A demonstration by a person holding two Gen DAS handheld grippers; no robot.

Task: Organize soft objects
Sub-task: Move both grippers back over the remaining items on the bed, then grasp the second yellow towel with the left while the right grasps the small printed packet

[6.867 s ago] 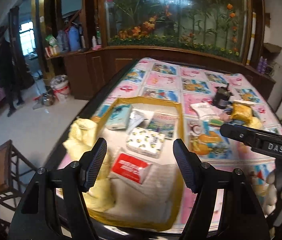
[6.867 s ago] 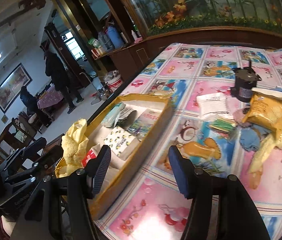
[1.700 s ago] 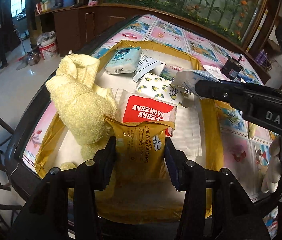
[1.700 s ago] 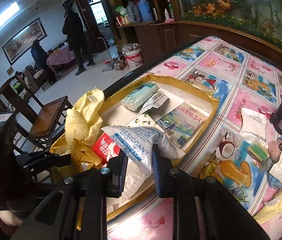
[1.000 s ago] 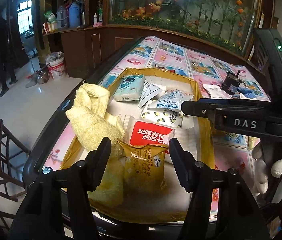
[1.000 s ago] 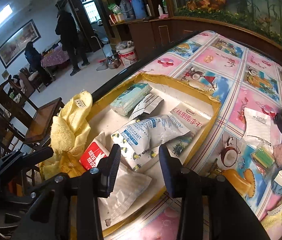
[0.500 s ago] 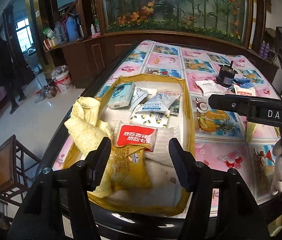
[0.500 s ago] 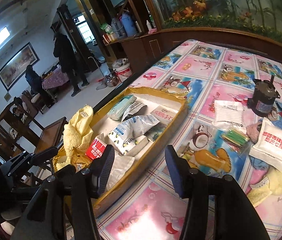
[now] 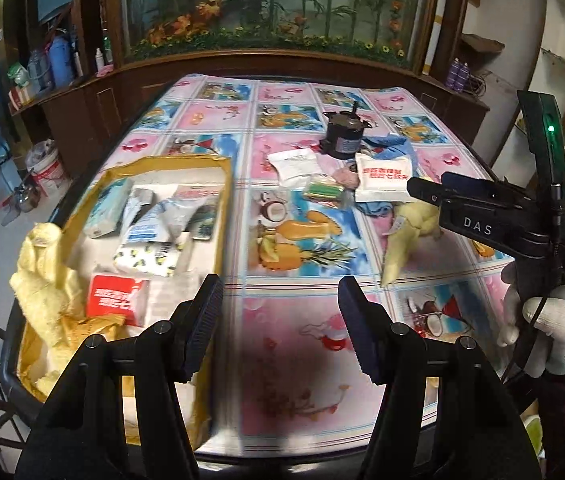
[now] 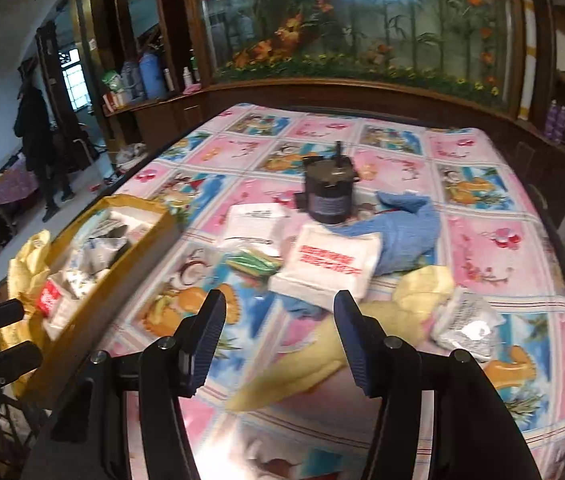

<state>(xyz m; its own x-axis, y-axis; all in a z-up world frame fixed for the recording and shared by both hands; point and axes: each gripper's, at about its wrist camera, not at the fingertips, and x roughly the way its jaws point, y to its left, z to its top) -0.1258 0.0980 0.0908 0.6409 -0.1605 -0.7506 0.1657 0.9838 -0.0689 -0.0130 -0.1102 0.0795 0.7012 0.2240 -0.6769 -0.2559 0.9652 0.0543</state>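
A yellow-rimmed cardboard box (image 9: pixel 224 200) at the table's left holds several soft packets, a red-label packet (image 9: pixel 116 298) and a yellow towel (image 9: pixel 42 280); the box also shows in the right wrist view (image 10: pixel 122 276). My left gripper (image 9: pixel 280 320) is open and empty above the tablecloth, right of the box. My right gripper (image 10: pixel 278 340) is open and empty, facing a white red-lettered packet (image 10: pixel 328 268), a yellow cloth (image 10: pixel 362 332), a blue cloth (image 10: pixel 406 236) and a crumpled silver-white packet (image 10: pixel 466 328).
A black motor (image 10: pixel 328 192) stands behind the packets. A white pouch (image 10: pixel 256 220) and a clear bag with a green item (image 10: pixel 254 262) lie beside them. The right gripper's body (image 9: pixel 522 220) is at right in the left view. People stand far left.
Both grippers have swung right, away from the box toward the loose pile on the tablecloth. Both stay open and empty.
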